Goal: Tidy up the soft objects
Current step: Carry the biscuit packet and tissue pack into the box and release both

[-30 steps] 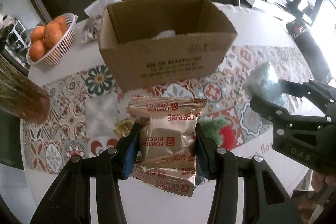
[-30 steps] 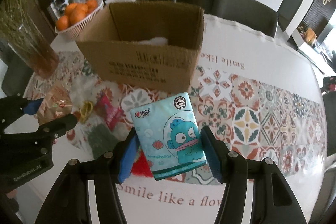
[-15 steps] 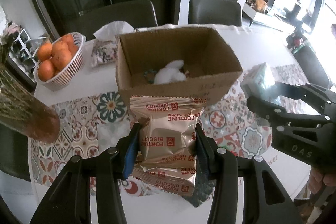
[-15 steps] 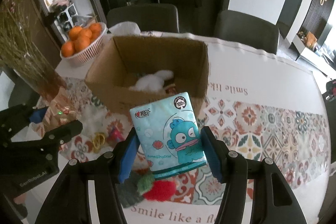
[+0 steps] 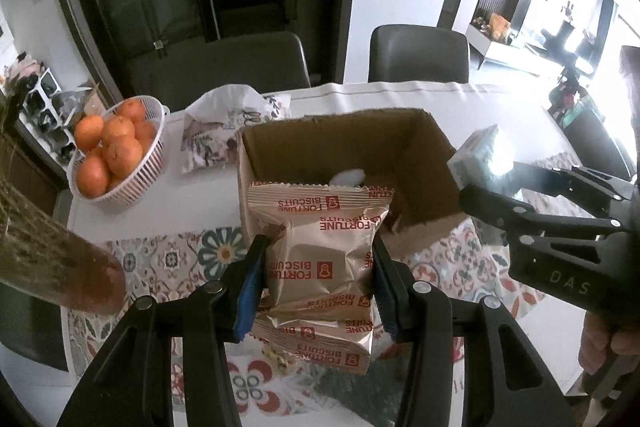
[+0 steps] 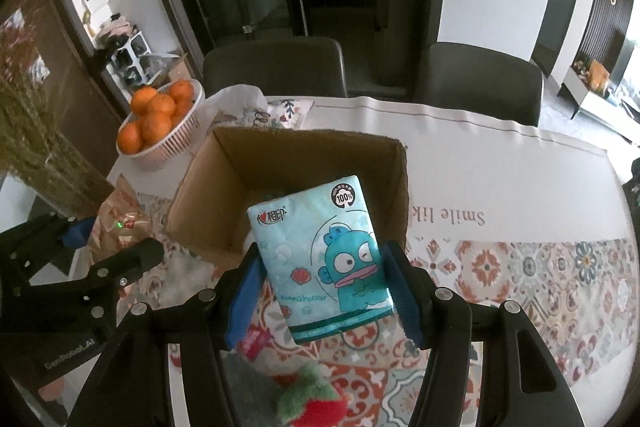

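My left gripper (image 5: 318, 279) is shut on a gold Fortune Biscuits packet (image 5: 320, 259), held above the near left edge of the open cardboard box (image 5: 436, 163). My right gripper (image 6: 324, 287) is shut on a light blue tissue pack with a cartoon fish (image 6: 324, 259), held over the box's near wall (image 6: 200, 227). The tissue pack also shows in the left wrist view (image 5: 484, 155), to the right of the box. A white soft item (image 5: 350, 177) lies inside the box. A red and green plush strawberry (image 6: 312, 403) lies on the table below my right gripper.
A white basket of oranges (image 5: 116, 155) and a patterned pouch (image 5: 216, 135) sit behind the box to the left. A vase of dried stems (image 5: 52, 251) stands at the left. Two dark chairs (image 6: 476, 83) stand at the far side. Small items (image 6: 256, 339) lie on the patterned runner.
Both grippers have risen and moved forward with their packs, from in front of the box to above its near edge. The inside of the box has come into view.
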Demonstrator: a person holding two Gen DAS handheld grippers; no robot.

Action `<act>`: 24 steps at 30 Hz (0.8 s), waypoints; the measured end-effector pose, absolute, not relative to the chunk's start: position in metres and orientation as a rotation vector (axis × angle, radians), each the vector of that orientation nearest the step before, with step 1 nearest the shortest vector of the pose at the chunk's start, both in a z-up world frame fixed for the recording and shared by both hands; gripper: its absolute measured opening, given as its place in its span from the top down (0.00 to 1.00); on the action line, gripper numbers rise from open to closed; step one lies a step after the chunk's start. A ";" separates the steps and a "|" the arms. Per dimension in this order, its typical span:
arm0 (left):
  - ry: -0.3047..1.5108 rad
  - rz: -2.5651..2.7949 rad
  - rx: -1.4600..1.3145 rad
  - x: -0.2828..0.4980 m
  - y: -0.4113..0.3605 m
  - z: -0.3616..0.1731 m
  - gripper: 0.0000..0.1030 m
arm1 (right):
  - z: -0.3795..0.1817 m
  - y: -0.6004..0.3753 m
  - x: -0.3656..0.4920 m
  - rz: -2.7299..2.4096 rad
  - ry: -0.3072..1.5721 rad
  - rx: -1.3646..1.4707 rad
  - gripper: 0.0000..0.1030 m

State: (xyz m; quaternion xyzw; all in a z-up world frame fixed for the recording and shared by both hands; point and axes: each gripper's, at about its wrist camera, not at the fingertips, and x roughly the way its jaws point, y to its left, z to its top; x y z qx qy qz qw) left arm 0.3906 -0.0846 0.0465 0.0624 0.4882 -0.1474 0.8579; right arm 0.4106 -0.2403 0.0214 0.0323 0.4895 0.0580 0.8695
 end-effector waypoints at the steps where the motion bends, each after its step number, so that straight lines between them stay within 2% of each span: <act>1: 1.026 -0.309 0.129 0.394 -0.084 0.046 0.53 | 0.021 -0.241 0.415 0.121 1.023 0.073 0.42; 21: 1.074 -0.318 0.116 0.468 -0.093 0.005 0.53 | -0.020 -0.244 0.484 0.118 1.086 0.135 0.41; 24: 1.079 -0.320 0.123 0.473 -0.095 -0.001 0.48 | -0.027 -0.243 0.489 0.117 1.094 0.135 0.40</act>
